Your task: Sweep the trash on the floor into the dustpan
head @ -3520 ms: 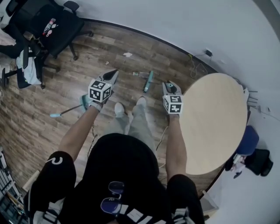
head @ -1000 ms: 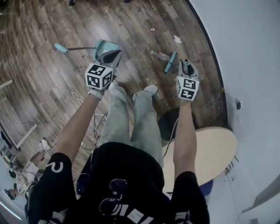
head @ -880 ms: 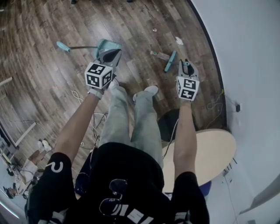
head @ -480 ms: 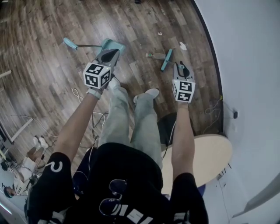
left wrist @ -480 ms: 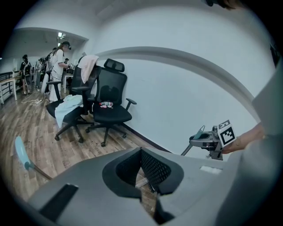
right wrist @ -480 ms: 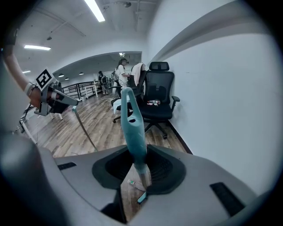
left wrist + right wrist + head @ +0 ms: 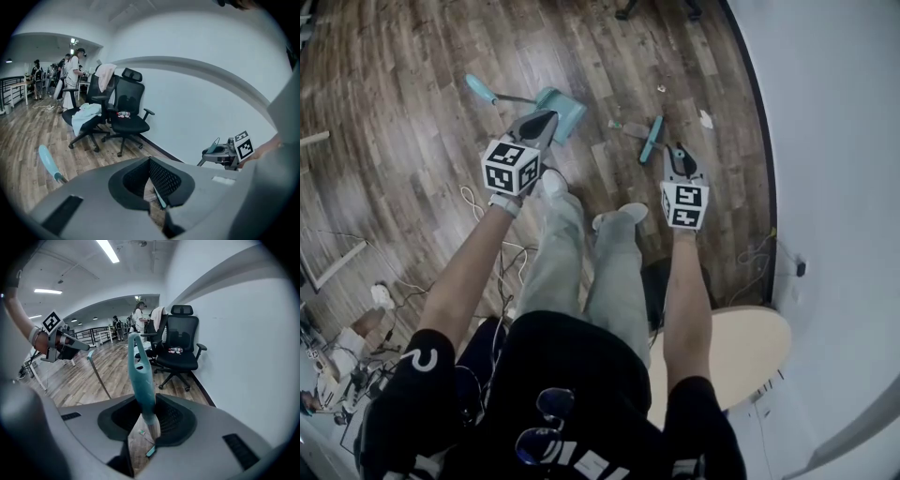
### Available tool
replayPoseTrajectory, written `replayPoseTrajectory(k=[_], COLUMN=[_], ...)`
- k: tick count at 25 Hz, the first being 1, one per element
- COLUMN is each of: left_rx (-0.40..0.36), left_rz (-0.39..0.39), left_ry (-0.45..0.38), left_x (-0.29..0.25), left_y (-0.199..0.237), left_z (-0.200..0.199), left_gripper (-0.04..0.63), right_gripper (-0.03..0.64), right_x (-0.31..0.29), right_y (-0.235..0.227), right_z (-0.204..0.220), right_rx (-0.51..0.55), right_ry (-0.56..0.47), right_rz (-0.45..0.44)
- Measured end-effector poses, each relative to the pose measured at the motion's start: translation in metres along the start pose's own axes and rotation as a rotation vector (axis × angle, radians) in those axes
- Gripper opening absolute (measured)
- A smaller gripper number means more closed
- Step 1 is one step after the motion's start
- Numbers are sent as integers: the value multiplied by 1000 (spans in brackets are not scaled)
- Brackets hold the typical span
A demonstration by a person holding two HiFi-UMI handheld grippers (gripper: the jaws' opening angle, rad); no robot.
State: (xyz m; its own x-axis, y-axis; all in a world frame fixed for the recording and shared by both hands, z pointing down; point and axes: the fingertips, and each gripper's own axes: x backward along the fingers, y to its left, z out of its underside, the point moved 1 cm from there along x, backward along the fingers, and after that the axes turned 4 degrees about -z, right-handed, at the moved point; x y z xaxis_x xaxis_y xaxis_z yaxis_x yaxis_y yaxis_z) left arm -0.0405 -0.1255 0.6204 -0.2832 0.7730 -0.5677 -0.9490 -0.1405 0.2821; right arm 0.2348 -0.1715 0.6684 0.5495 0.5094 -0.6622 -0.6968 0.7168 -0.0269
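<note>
**While the broom is clamped, the dustpan lies unheld**

Jaws are shown only in the gripper views: the right gripper is closed on the handle, and the left gripper is together, empty. In the head view the dustpan is seen left of the broom, trash right of it.

My right gripper grips the upright teal broom by its handle, the teal long-handled dustpan sits to its left, and white trash scraps lie nearby.
</note>
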Motion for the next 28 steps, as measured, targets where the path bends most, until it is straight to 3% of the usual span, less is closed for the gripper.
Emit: replayPoseTrajectory(k=[6, 14, 28], left_rx=[27, 59, 95], left_rz=[-34, -62, -116], left_ry=[-23, -30, -54], left_x=[20, 41, 86], left_y=[32, 66, 131], left_z=[1, 8, 14], left_gripper=[-3, -3, -3], right_gripper=[87, 87, 94], right_x=[-21, -45, -105], right_y=[18, 56, 179], right_z=[-19, -38, -85], right_rx=[20, 49, 40], right_ry=[-3, 2, -54], right_rz=[7, -54, -175])
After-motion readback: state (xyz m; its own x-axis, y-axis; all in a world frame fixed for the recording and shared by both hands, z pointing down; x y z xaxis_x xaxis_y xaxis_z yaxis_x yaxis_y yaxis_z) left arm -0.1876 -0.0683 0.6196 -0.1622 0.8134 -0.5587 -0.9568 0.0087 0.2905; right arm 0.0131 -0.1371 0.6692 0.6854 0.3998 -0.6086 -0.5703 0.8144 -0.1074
